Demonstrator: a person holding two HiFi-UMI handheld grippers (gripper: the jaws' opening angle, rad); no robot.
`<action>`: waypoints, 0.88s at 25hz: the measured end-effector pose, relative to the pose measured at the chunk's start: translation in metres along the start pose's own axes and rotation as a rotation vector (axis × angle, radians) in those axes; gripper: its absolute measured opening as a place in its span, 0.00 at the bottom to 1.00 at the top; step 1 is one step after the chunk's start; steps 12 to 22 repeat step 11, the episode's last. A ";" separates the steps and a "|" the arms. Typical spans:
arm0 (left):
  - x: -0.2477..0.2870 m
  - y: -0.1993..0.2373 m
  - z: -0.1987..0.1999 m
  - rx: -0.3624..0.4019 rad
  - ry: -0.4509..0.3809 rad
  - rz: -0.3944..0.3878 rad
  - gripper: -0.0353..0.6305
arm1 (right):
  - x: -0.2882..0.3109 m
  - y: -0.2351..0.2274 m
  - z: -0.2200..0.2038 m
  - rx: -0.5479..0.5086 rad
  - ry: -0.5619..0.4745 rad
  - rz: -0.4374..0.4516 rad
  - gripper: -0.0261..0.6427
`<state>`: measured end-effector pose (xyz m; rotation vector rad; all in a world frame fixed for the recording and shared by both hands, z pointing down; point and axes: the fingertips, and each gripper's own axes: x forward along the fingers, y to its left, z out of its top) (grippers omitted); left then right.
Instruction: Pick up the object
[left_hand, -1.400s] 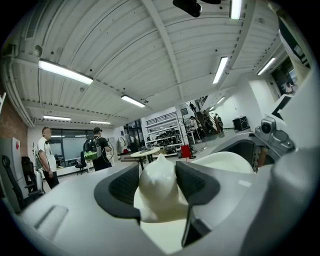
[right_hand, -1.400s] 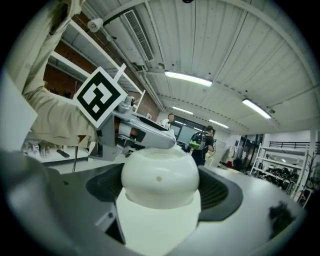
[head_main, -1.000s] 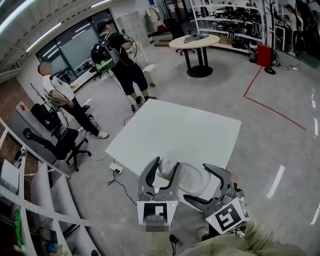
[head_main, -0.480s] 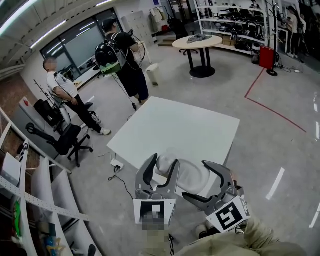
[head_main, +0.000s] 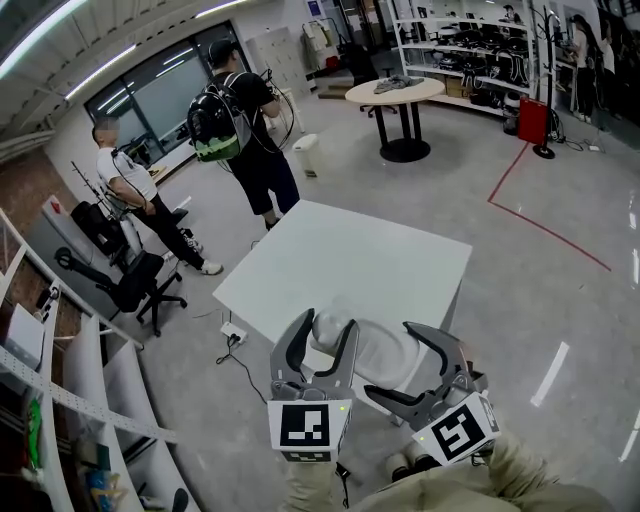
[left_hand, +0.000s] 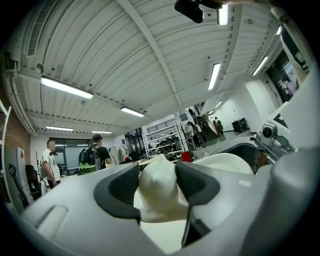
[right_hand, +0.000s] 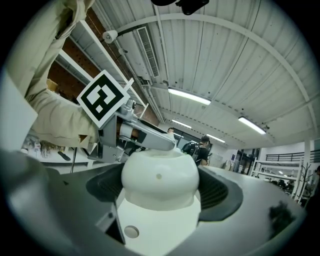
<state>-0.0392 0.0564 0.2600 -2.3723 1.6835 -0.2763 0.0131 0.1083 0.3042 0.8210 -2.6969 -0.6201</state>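
Observation:
A white, rounded plastic object (head_main: 385, 352) hangs off the near corner of the white table (head_main: 380, 255), held at both ends. My left gripper (head_main: 330, 323) is shut on its narrow left end; in the left gripper view that white knob (left_hand: 156, 192) is pressed between the dark pads of the left gripper (left_hand: 157, 184). My right gripper (head_main: 392, 360) is shut on the other end. In the right gripper view a domed white cap (right_hand: 160, 175) fills the right gripper (right_hand: 160, 192), with the left gripper's marker cube (right_hand: 102, 98) behind it.
A person with a backpack (head_main: 245, 130) and a person in a white shirt (head_main: 128, 185) stand beyond the table. An office chair (head_main: 125, 285) and shelving (head_main: 60, 385) are at left, a power strip (head_main: 232, 335) on the floor, a round table (head_main: 395, 92) far back.
Both grippers keep their hold and have carried the white object slightly up. The person with the backpack has stepped a little nearer the table's far side.

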 end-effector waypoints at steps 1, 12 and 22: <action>-0.001 -0.001 0.002 -0.003 0.001 0.002 0.41 | -0.002 0.000 0.001 -0.001 -0.002 -0.001 0.72; -0.005 -0.008 0.011 0.009 -0.015 0.011 0.41 | -0.012 -0.003 0.005 -0.014 -0.019 -0.006 0.72; -0.005 -0.008 0.011 0.009 -0.015 0.011 0.41 | -0.012 -0.003 0.005 -0.014 -0.019 -0.006 0.72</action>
